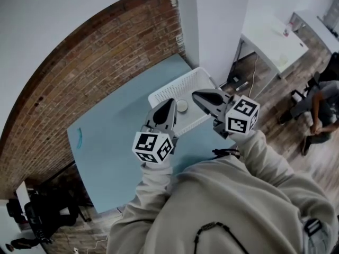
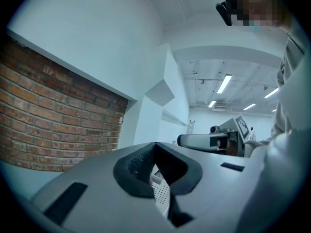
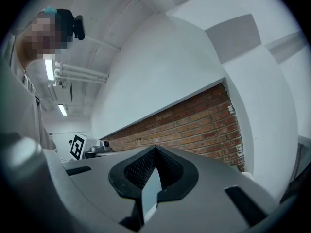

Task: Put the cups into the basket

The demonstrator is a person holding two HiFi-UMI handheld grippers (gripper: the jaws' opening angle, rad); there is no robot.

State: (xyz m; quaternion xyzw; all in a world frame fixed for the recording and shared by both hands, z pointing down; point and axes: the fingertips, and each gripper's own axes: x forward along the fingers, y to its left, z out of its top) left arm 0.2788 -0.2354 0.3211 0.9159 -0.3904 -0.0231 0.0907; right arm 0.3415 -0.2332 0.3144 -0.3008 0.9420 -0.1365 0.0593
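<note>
A white perforated basket (image 1: 172, 91) stands at the far edge of the light blue table (image 1: 106, 157). A pale round cup (image 1: 182, 106) lies inside it. Both grippers are held level above the table's near side and point toward the basket. My left gripper (image 1: 169, 103) is shut with nothing in it, its tip over the basket's near left rim. My right gripper (image 1: 196, 94) is also shut and holds nothing, just right of the cup. In the left gripper view, the closed jaws (image 2: 155, 144) hide all but a strip of the basket (image 2: 161, 191). The right gripper view shows only its shut jaws (image 3: 155, 148) and the wall.
A brick wall (image 1: 95, 52) runs behind the table, with a white pillar (image 1: 217, 30) to its right. A white desk (image 1: 273, 38) and a seated person (image 1: 318, 110) are at the far right. Dark equipment (image 1: 45, 213) sits on the floor at lower left.
</note>
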